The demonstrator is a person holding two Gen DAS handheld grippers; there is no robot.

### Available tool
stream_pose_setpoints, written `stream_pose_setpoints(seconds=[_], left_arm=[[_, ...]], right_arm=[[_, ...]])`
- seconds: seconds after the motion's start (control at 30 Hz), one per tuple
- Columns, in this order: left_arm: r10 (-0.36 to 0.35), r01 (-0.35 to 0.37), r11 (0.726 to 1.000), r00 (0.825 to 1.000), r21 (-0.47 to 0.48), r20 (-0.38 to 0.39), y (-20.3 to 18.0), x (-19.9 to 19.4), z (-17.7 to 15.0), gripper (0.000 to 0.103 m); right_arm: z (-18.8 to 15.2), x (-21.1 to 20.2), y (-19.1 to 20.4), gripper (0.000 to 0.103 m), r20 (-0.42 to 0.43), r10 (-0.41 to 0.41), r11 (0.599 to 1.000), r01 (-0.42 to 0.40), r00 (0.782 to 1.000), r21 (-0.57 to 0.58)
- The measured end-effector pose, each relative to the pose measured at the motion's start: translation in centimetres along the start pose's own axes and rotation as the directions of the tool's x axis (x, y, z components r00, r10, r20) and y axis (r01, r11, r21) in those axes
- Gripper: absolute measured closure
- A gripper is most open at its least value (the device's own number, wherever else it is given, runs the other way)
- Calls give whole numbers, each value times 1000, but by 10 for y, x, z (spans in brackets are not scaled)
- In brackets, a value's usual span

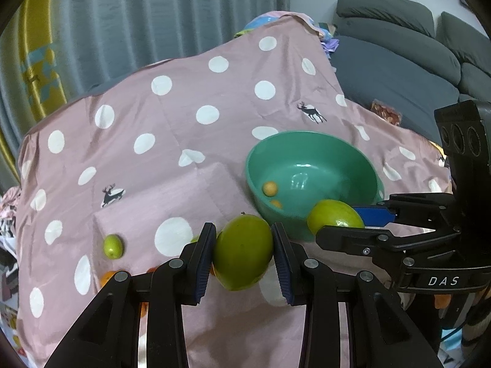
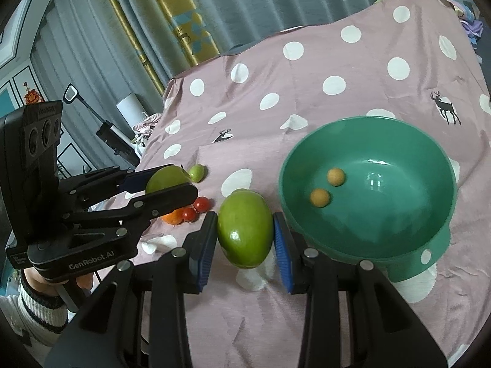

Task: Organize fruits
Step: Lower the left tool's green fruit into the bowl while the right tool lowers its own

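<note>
Two big green fruits (image 1: 242, 253) (image 2: 245, 228). One small green fruit (image 2: 196, 172). Two red cherry tomatoes (image 2: 202, 204) (image 2: 189, 214). One orange (image 2: 173, 216). Two little yellow balls (image 2: 335, 176) (image 2: 319, 197). One green bowl (image 2: 429, 239).

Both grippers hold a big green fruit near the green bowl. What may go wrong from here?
1. Each green fruit, left and right, is round and smooth and gripped only at its sides, so it may slip out.
2. The right gripper sits close to the bowl; a finger may knock its wall.
3. Dropped from too high, a big fruit may hit the two small yellow fruits inside.
</note>
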State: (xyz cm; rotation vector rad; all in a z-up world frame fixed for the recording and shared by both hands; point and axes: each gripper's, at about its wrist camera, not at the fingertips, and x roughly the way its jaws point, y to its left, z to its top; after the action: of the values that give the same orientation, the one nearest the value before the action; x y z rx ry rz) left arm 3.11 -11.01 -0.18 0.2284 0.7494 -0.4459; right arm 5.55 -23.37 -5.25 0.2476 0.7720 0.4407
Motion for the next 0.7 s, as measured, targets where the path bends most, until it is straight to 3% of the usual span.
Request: stream_pose_setpoints(seconds=[0.7], left_arm=[[-37, 39, 997, 999, 66, -23, -22, 39, 24, 65]], right_arm=[[1, -2, -44, 66, 26, -64, 994, 61, 998, 91]])
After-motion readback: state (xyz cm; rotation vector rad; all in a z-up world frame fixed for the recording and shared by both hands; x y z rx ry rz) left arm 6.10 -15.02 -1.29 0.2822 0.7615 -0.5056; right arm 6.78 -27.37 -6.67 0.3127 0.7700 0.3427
